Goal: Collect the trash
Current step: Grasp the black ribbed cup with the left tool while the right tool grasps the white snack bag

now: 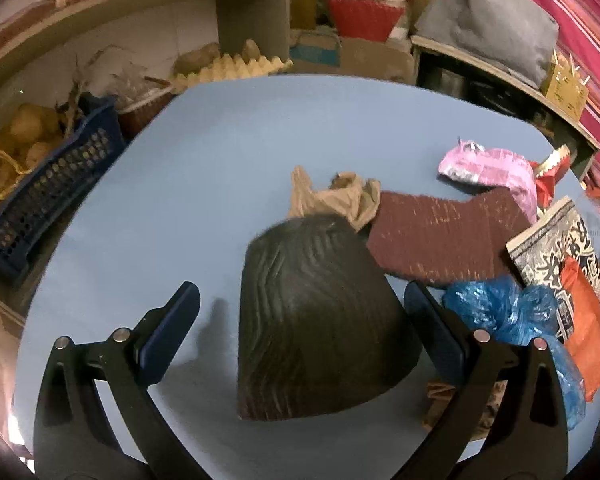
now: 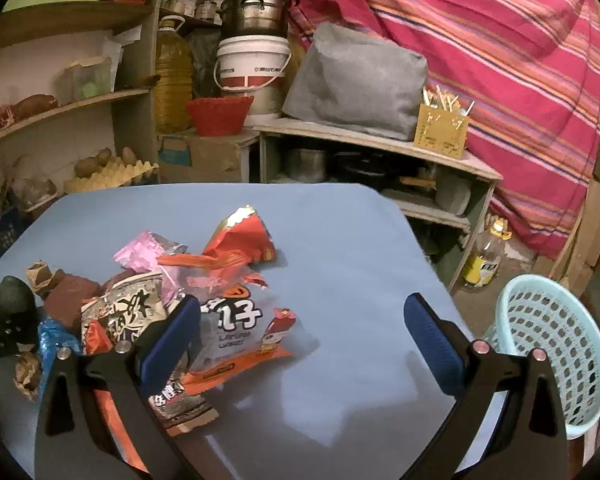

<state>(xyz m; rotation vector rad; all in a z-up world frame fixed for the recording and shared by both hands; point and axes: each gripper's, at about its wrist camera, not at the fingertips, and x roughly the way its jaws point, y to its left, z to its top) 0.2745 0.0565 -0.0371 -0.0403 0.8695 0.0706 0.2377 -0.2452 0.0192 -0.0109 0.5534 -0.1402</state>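
Note:
A heap of trash lies on the blue table (image 1: 180, 184). In the left wrist view my left gripper (image 1: 300, 312) is open, its fingers on either side of a dark ridged cone-shaped piece (image 1: 316, 320). Beyond it lie a tan plastic bag (image 1: 340, 198), a maroon cardboard piece (image 1: 440, 236), a pink wrapper (image 1: 488, 172) and a blue plastic bag (image 1: 512, 312). In the right wrist view my right gripper (image 2: 300, 328) is open above the table, its left finger over an orange-and-white snack wrapper (image 2: 240, 336). A red wrapper (image 2: 240, 240) lies farther back.
A light blue perforated basket (image 2: 556, 352) stands off the table's right edge. A dark blue crate (image 1: 48, 200) of potatoes sits left of the table. Shelves with a bucket (image 2: 252, 68), an oil jug (image 2: 172, 76) and a grey bag (image 2: 356, 80) stand behind.

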